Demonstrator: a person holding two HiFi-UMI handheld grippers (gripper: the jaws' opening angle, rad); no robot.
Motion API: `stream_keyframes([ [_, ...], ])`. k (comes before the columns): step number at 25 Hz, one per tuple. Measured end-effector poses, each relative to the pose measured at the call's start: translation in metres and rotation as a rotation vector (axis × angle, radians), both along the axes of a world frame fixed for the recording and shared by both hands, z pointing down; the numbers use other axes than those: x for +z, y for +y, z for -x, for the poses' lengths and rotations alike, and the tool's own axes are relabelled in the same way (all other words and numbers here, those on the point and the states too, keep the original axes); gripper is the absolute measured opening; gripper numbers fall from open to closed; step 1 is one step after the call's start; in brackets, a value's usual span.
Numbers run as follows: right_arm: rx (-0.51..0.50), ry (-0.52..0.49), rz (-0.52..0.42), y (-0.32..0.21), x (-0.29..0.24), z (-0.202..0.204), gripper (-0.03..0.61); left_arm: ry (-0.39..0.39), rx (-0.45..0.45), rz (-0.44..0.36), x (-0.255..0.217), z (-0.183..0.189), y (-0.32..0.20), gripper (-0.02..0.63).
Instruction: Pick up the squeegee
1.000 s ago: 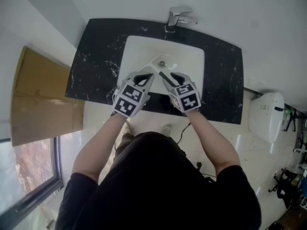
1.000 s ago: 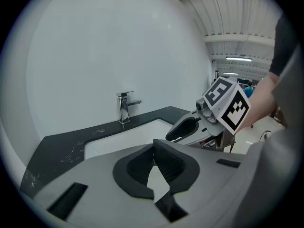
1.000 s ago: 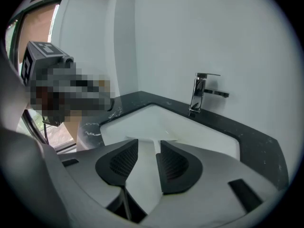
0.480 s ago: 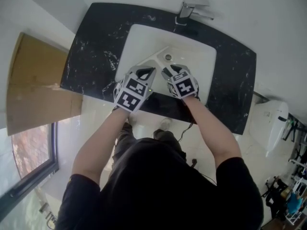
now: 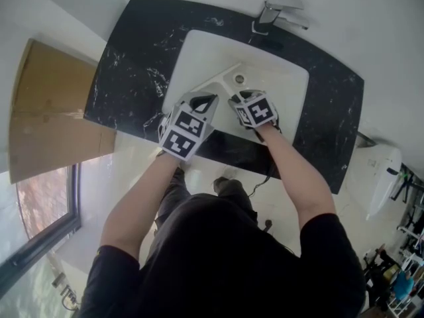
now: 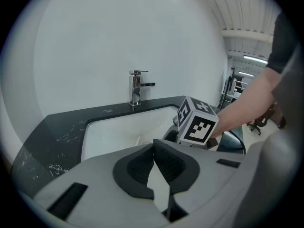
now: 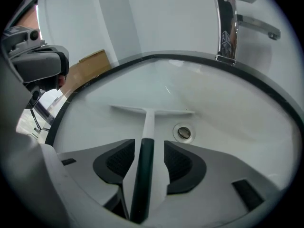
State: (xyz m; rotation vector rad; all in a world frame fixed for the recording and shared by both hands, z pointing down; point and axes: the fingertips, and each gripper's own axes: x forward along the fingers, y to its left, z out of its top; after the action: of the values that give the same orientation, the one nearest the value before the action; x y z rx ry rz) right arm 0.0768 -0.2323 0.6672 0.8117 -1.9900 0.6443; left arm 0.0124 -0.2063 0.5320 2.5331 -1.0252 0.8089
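A squeegee [image 7: 151, 112] with a white blade and a dark green handle lies flat in the white sink basin [image 5: 285, 85], blade toward the far side. In the head view only its white blade [image 5: 215, 79] shows, beyond both grippers. My right gripper [image 7: 148, 144] points steeply down into the basin and is open. The dark handle runs between its pads, with a gap on each side. My left gripper [image 6: 154, 146] hangs over the basin's near left part with its tips together and nothing held. The right gripper's marker cube [image 6: 197, 122] shows to its right.
A chrome faucet [image 5: 281, 12] stands at the back of the black marble countertop [image 5: 132, 58]. The drain [image 7: 183, 133] sits just right of the squeegee handle. A brown board [image 5: 53, 111] leans left of the vanity. The person's legs and a toilet [image 5: 381, 171] are below and right.
Both grippers have sunk toward the basin. The right one dropped further and now straddles the squeegee handle with its jaws wider apart.
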Motion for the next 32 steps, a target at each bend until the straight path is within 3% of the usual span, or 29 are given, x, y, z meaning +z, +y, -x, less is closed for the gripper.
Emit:
stream_keyframes([
  [6,-0.024,0.01,0.052,0.004,0.014,0.001,0.198,0.004,-0.004,0.007,0.002,0.001,-0.003,0.0],
  [11,-0.031,0.026,0.058,0.006,0.017,0.002,0.113,0.008,-0.006,0.008,0.003,0.002,-0.004,0.0],
  [23,0.017,0.01,-0.072,-0.003,-0.038,-0.001,0.103,0.04,-0.012,-0.044,-0.026,0.011,0.0,0.0],
  [27,0.045,0.005,-0.143,-0.006,-0.076,-0.005,0.103,0.067,-0.001,-0.09,-0.053,0.013,0.004,0.0],
  [32,0.092,-0.078,-0.225,0.007,-0.138,0.006,0.103,0.114,0.033,-0.168,-0.098,0.018,0.023,0.0],
])
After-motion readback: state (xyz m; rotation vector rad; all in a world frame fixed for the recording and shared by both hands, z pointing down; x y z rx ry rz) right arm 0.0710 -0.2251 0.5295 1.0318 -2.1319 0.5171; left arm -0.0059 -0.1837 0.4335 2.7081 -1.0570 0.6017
